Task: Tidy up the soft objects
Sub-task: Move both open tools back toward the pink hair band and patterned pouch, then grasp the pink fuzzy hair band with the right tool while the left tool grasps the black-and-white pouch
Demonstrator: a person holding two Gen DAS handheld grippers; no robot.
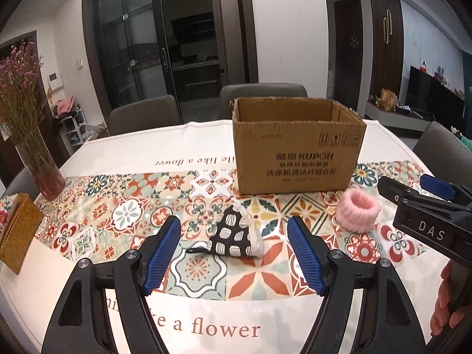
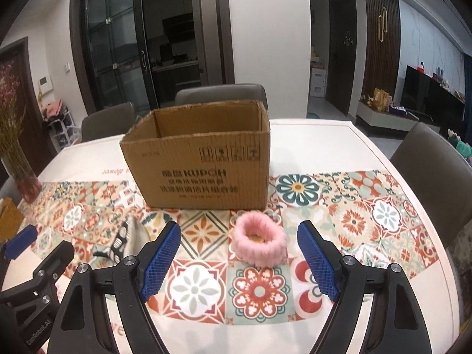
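The table (image 1: 124, 144), spread with a white cloth bearing a band of coloured flower tiles and the words "like a flower", fills the lower part of both wrist views. On it, toward twelve o'clock in the right wrist view and one o'clock in the left, stands an open cardboard box (image 2: 203, 168) printed with "KUPOH", upright, its inside bare as far as can be seen. Grey chairs (image 1: 262, 94) stand behind the far edge. At nine o'clock in the left view is a glass vase (image 1: 44, 171) of dried pink flowers, with a woven yellow pad (image 1: 17, 233) below it at the table's edge. The left gripper (image 1: 234, 255) has its blue pads wide apart and holds nothing; the black-and-white patterned cloth pouch (image 1: 236, 236) lies on the tiles between and just beyond them, untouched. The right gripper (image 2: 239, 258) likewise stands spread and empty, with the fluffy pink ring (image 2: 259, 243) resting on the cloth just ahead, in front of the box and apart from it. A person's fingers (image 1: 445, 295) show at four o'clock in the left view.
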